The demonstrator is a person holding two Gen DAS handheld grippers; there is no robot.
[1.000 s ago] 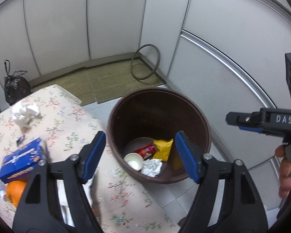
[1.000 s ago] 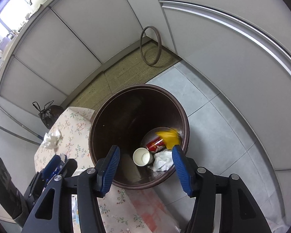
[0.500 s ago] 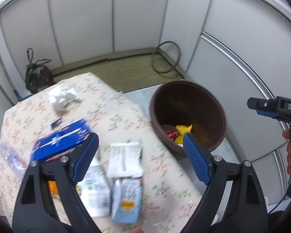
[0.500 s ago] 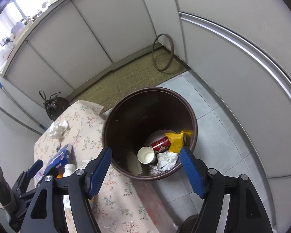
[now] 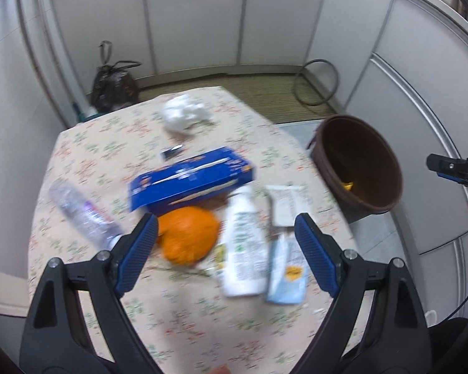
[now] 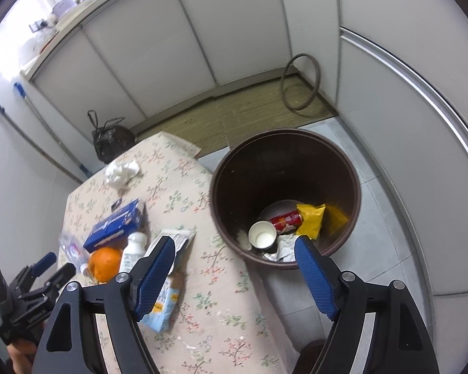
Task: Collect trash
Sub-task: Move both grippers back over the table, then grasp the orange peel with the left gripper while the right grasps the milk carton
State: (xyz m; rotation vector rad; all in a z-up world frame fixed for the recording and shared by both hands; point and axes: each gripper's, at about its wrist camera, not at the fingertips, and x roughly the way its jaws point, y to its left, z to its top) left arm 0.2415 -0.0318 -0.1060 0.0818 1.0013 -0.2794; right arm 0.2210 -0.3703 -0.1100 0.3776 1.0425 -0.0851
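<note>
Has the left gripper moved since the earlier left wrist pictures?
Yes. The left gripper, jaws open and holding nothing, has swung off the brown bin to over the floral table; the bin slid from between its fingers toward the view's right.

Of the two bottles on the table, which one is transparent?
The clear plastic bottle beside the orange, far from the bin; the other bottle is opaque white.

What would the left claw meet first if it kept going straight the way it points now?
Probably the orange or the white bottle lying beside it on the table; both sit between the open left claw, though blur leaves depth unclear.
</note>
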